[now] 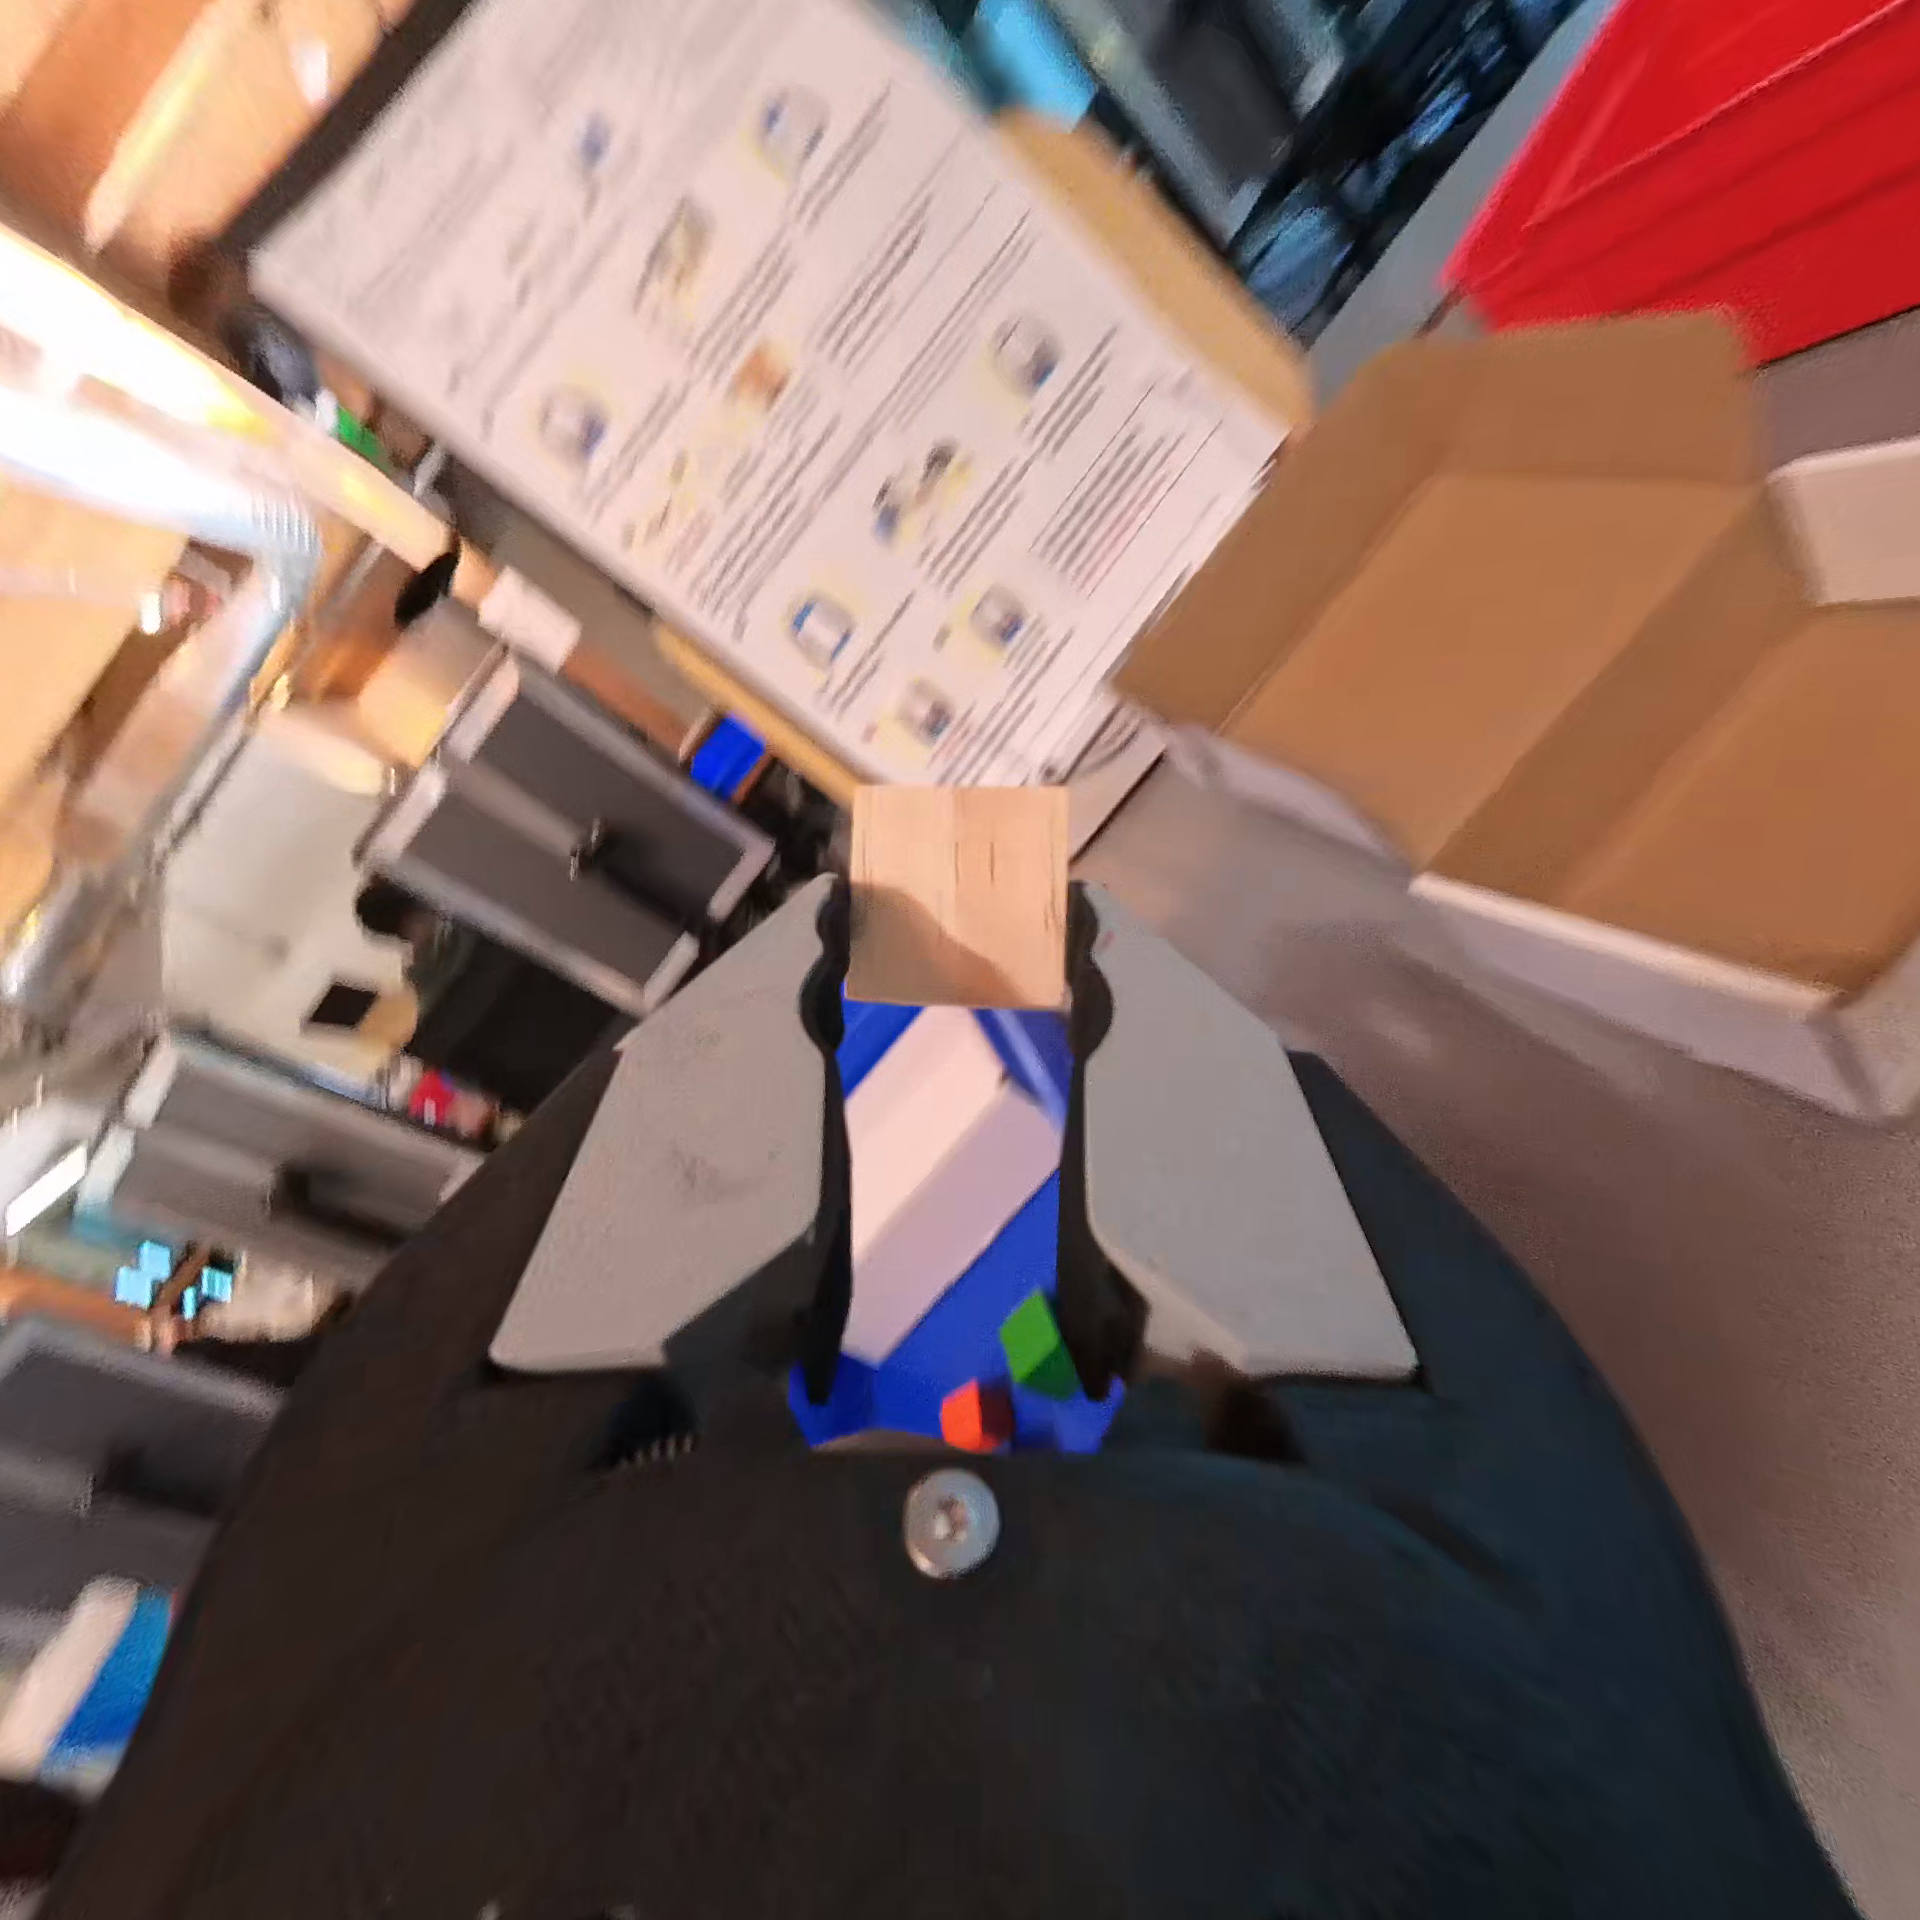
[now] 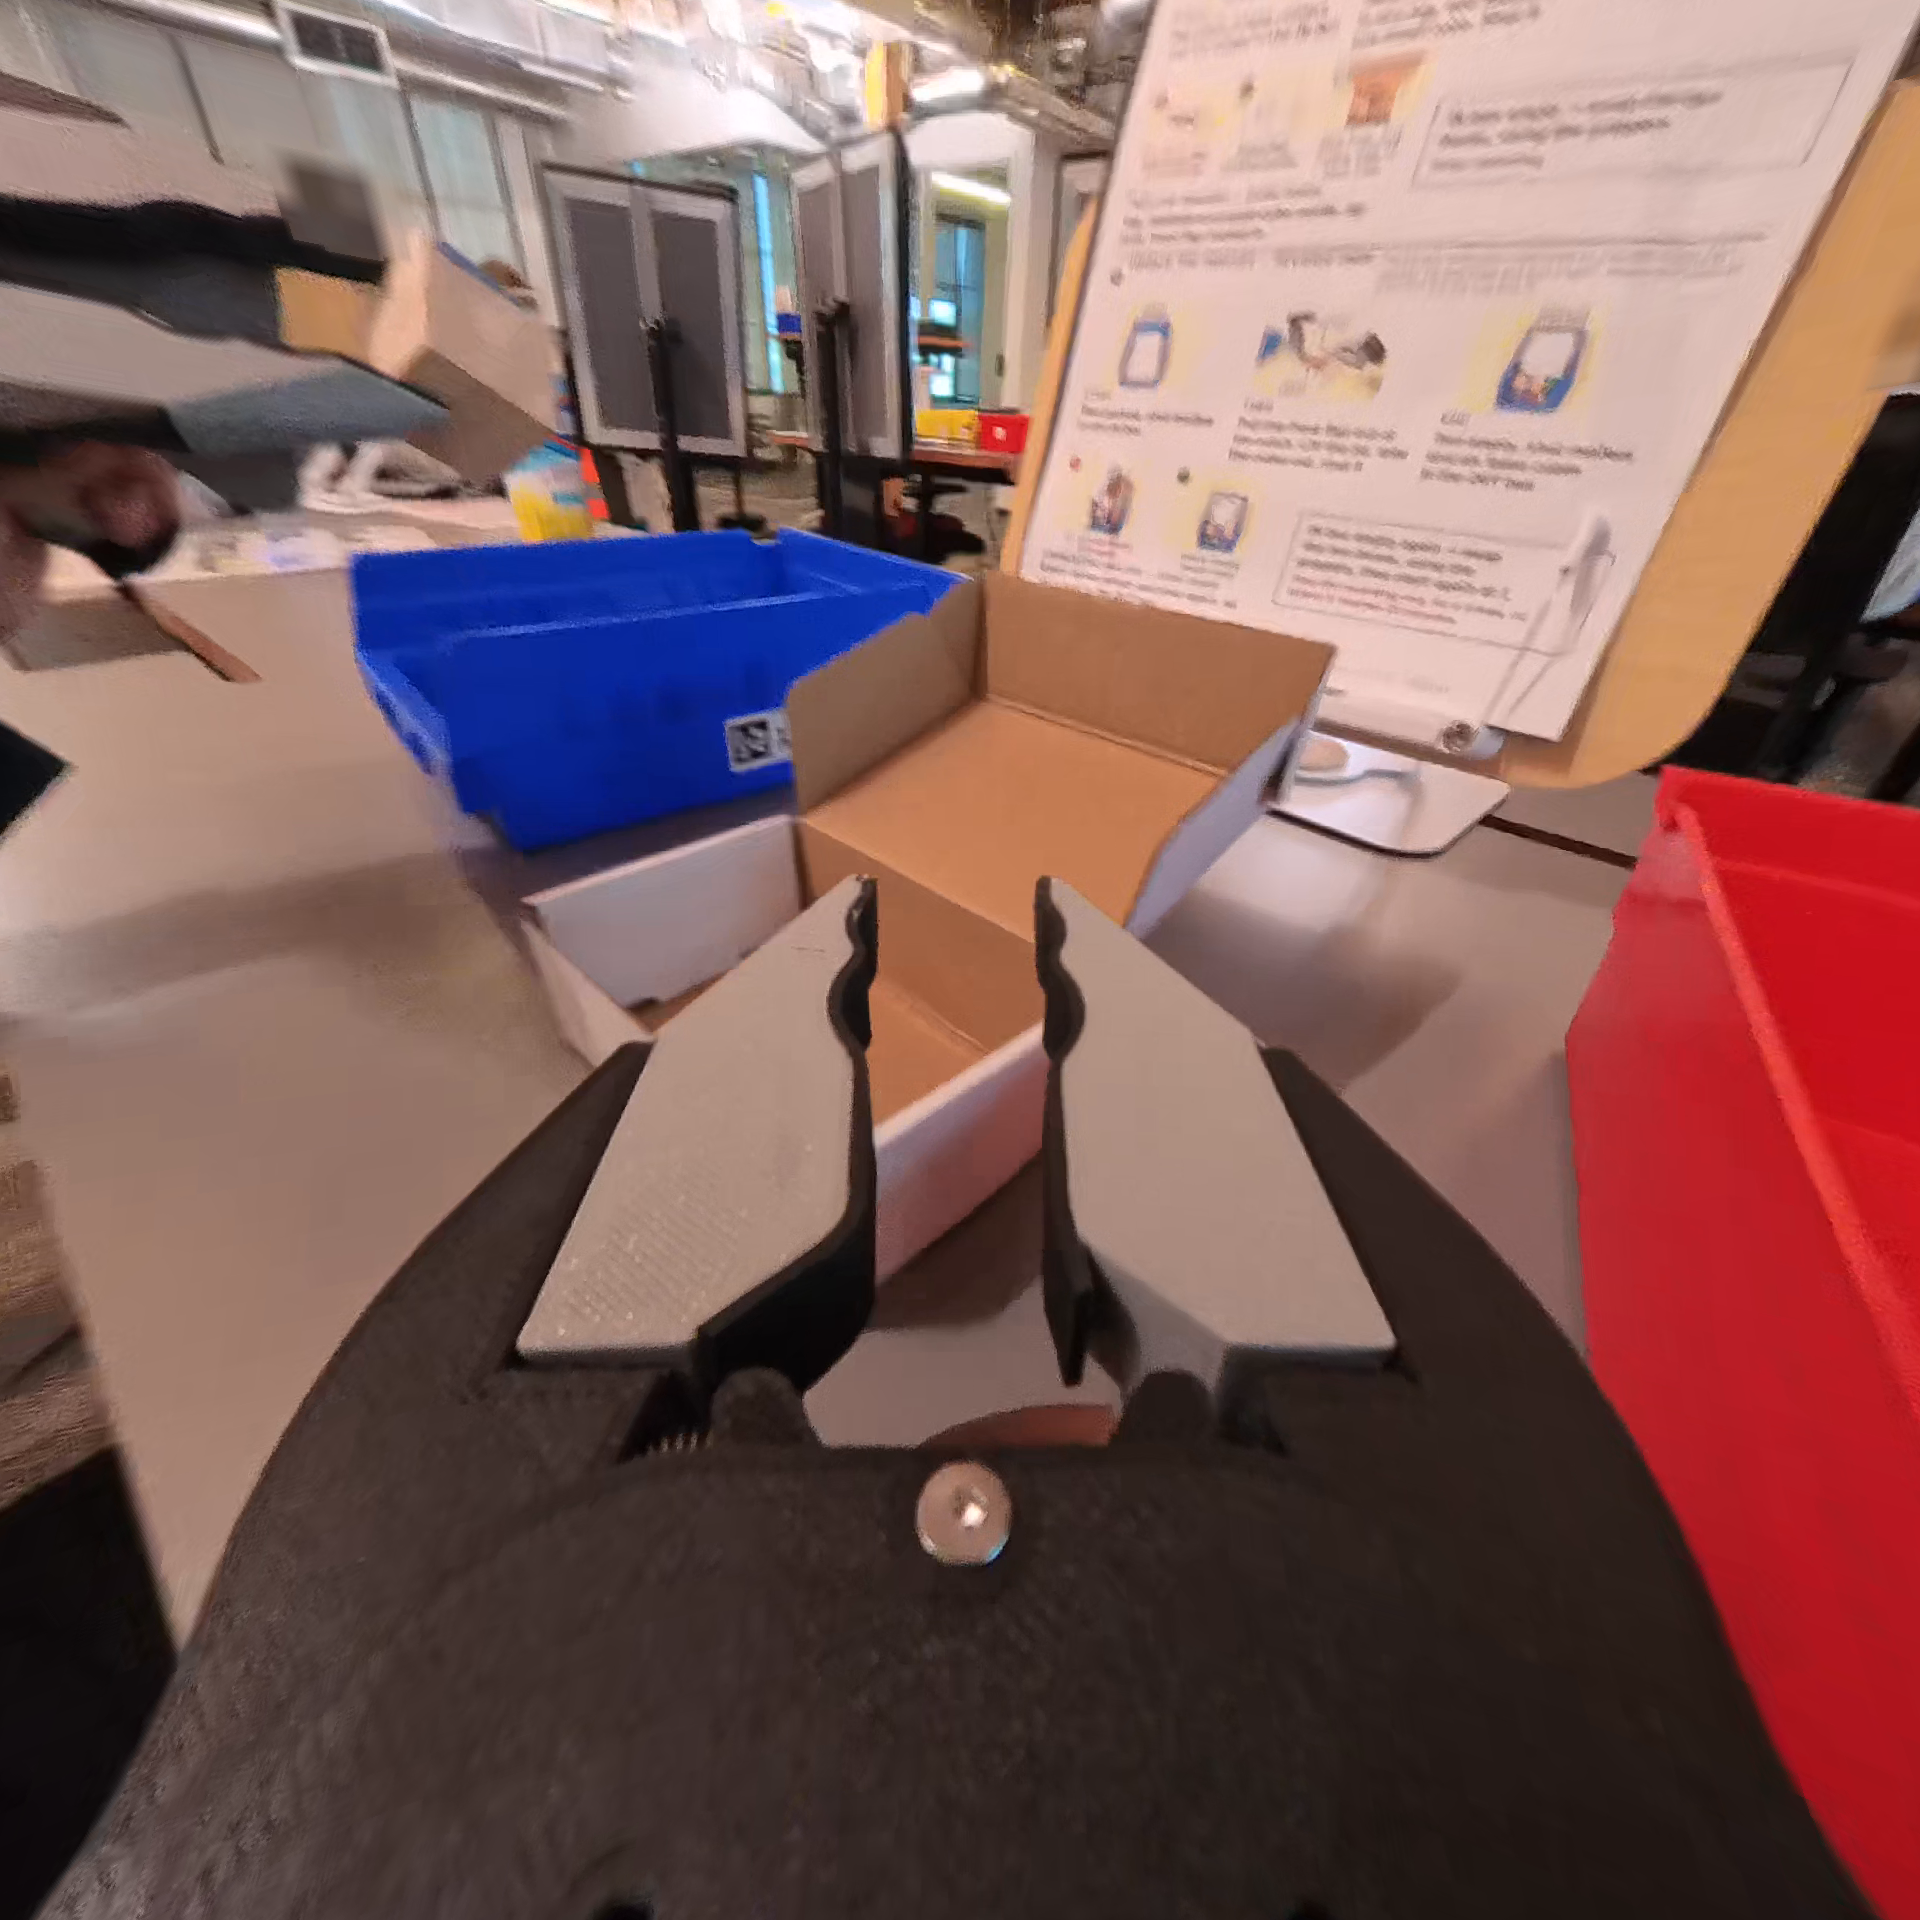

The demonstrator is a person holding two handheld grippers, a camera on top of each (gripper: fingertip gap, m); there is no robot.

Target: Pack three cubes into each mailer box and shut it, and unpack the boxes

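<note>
On the grey table in a cluttered workroom, the open mailer box sits mid-frame between blue bin and red bin; the right gripper, jaws parted and empty, points over it, while the tilted left gripper clamps a wooden cube above the bin.

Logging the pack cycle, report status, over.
Left claw shut on wooden cube. Right claw open, empty, over open mailer box. Nothing blocking.
</note>
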